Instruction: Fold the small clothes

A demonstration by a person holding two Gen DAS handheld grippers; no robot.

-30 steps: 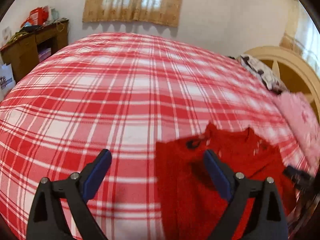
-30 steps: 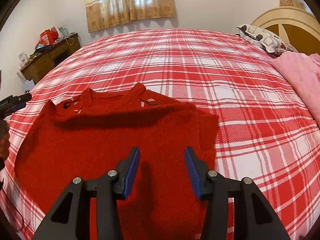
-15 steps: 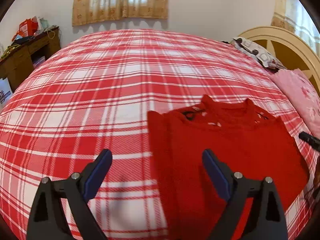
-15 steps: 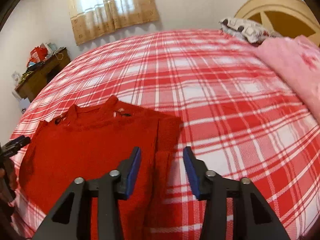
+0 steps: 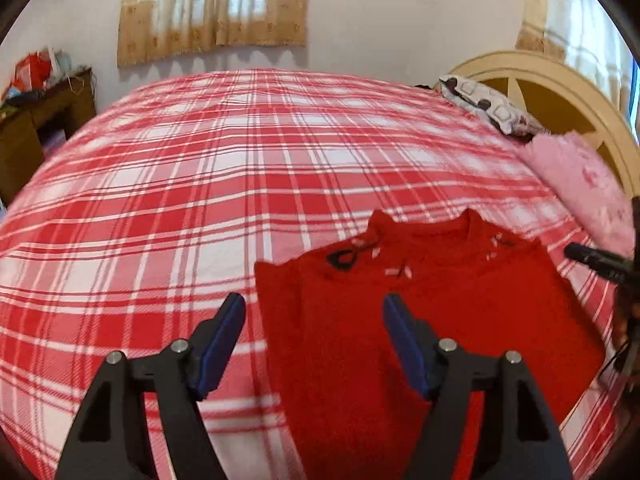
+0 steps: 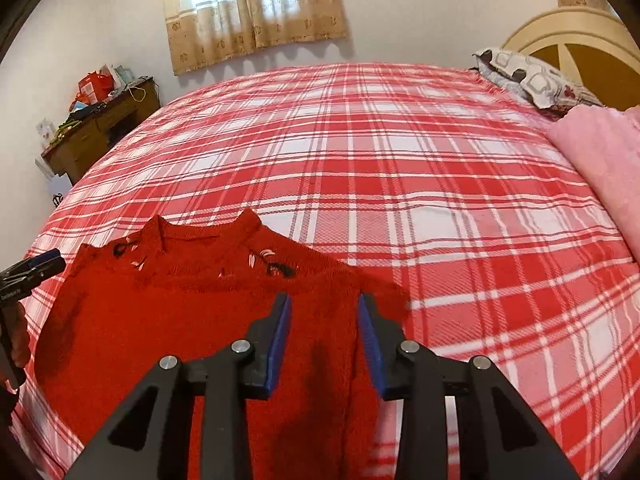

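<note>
A red-and-white plaid bedspread (image 6: pixel 400 184) covers the bed. Nearest, the left gripper (image 5: pixel 314 320) hovers with jaws closing, empty, over the left edge of a red sweater (image 5: pixel 420 320) lying flat; the right gripper (image 6: pixel 323 320) hovers half-open above its right edge. Beyond lie a pink blanket (image 6: pixel 604 168) and a patterned pillow (image 6: pixel 532 76).

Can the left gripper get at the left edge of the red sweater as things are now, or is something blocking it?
Probably yes. The left gripper, its jaws closing with nothing pressed between them, sits over the red sweater at its left edge. Only bare plaid bedspread lies beside it; nothing blocks the way.
</note>
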